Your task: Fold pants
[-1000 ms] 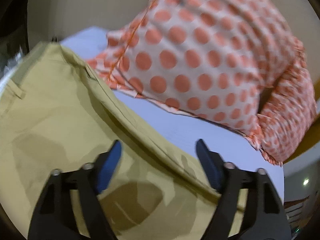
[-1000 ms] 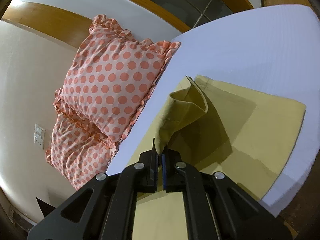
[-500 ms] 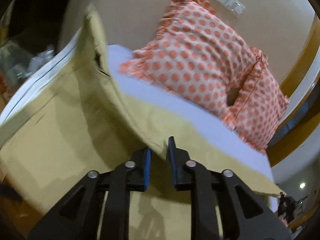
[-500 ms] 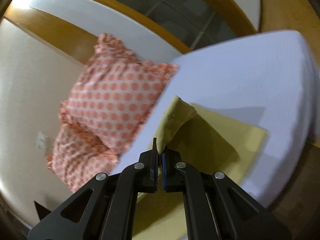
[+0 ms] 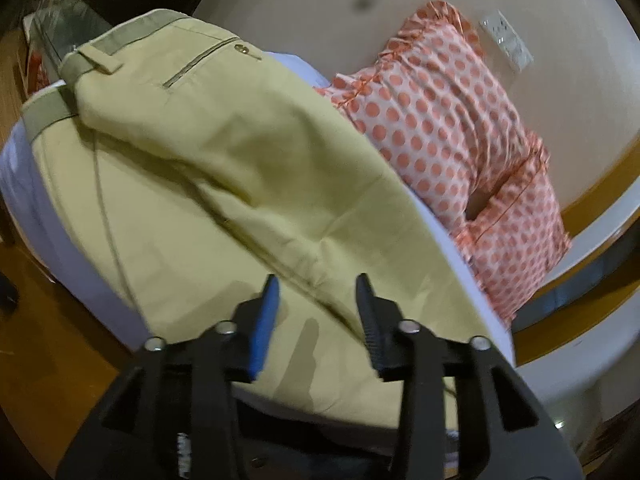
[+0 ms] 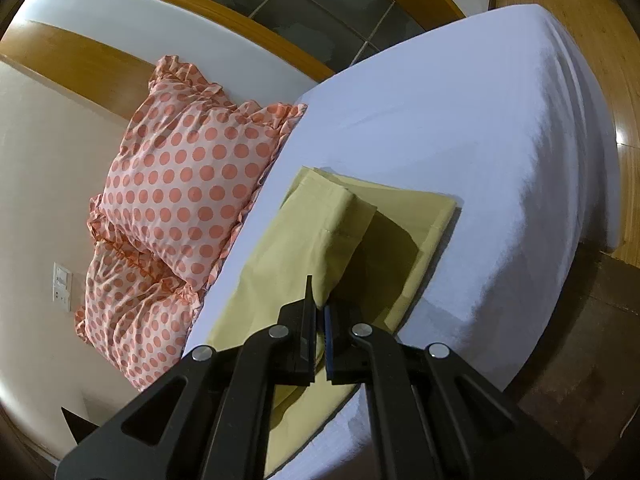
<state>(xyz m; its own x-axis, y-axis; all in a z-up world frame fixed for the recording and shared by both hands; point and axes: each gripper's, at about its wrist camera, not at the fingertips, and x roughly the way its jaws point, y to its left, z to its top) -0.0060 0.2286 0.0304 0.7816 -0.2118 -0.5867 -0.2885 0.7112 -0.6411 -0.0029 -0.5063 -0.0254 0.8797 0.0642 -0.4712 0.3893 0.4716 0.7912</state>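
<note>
Tan pants (image 5: 224,184) lie on a bed with a white sheet (image 6: 460,128). In the left wrist view one half is folded over the other, with the waistband and a back pocket at the far left. My left gripper (image 5: 316,296) is open just above the fabric's long edge and holds nothing. In the right wrist view the pants (image 6: 296,248) show their leg end, with the upper layer lifted. My right gripper (image 6: 318,312) is shut on that upper layer's edge, holding it above the lower layer.
Two pillows with orange dots (image 6: 188,184) lean at the bed's head next to the pants, also in the left wrist view (image 5: 452,120). A wooden headboard (image 6: 168,0) runs behind. The wooden floor (image 5: 52,360) lies beyond the bed edge.
My left gripper was shut on the pants' edge half a second ago; it has opened and the fabric has dropped flat. My right gripper keeps its hold and has carried the leg layer over.
</note>
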